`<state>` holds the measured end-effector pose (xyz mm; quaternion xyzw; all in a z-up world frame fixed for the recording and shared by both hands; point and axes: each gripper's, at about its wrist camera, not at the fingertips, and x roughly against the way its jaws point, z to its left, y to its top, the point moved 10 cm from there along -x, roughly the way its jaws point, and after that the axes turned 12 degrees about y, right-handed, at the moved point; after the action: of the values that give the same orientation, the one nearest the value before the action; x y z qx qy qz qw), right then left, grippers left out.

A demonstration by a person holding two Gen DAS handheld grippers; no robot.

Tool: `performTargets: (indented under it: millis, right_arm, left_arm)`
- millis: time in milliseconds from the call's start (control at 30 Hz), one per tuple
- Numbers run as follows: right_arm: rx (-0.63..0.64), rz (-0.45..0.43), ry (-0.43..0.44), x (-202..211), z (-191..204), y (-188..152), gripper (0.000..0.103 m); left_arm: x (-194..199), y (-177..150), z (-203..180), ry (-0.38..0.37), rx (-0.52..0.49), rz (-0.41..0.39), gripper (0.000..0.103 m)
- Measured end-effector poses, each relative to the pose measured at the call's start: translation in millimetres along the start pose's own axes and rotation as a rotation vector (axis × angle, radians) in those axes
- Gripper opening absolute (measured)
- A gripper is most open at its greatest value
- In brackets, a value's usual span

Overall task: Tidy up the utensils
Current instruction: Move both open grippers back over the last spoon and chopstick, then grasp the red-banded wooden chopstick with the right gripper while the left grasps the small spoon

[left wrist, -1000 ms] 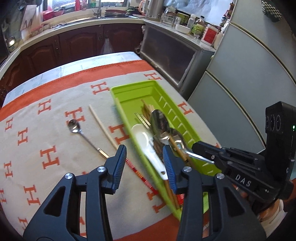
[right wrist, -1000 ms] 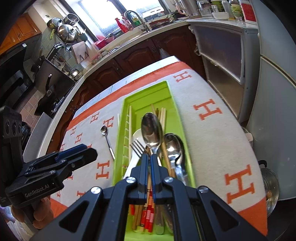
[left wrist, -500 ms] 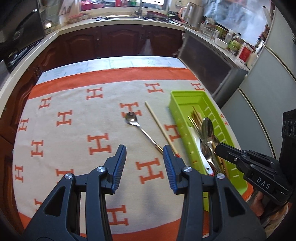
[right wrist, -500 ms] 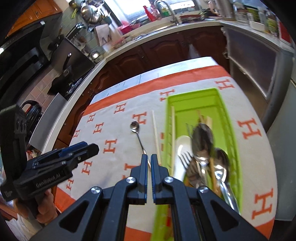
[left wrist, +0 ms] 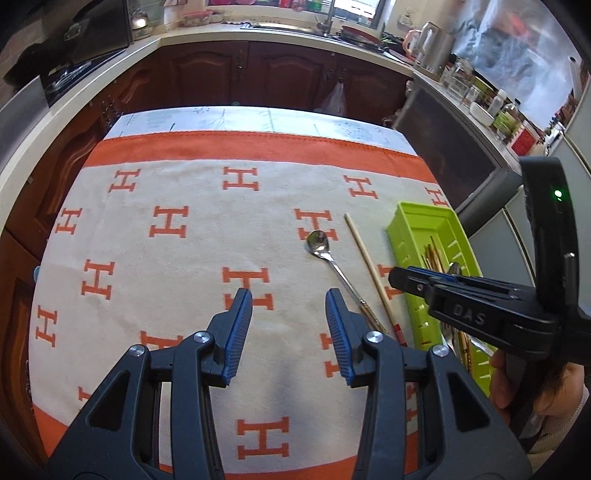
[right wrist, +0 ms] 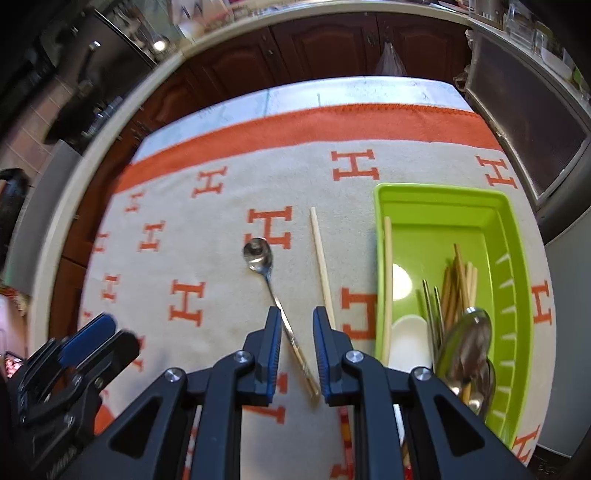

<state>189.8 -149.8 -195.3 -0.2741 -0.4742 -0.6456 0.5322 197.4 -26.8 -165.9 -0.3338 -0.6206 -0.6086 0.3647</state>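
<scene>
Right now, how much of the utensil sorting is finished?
Mostly done: spoons, fork and chopsticks already lie in the green tray. Nothing is gripped; the right tongs have just been opening above the small spoon. Left: that spoon and one chopstick on the cloth.

Dark wooden cabinets (left wrist: 229, 74) run under a pale countertop (left wrist: 258, 35) that wraps the kitchen, with a sink and tap (left wrist: 327, 18) below a bright window (daylight floods in) and what seems a kettle (left wrist: 434, 46) at right.

Steel spoon (right wrist: 258, 254) and chopstick (right wrist: 322, 266) lie beside green tray (right wrist: 511, 236).
</scene>
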Motion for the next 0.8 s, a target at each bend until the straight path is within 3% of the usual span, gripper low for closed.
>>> performTargets:
  millis: [300,500,733,800]
  right_arm:
    - [-0.006,0.085,-0.129,-32,-17,3,0.016]
    - [0.057,0.134,-0.192,-43,-12,4,0.016]
    - [0.078,0.173,-0.189,-48,-3,0,0.017]
    - [0.074,0.171,-0.171,-48,-1,-1,0.007]
  left_arm:
    - [-31,-12,13,-0.006,0.031,0.062,0.038]
    - [-45,-20,13,-0.008,0.032,0.090,0.038]
    - [-53,-25,3,-0.012,0.011,0.107,0.038]
    - [-53,-26,0,-0.015,0.009,0.107,0.038]
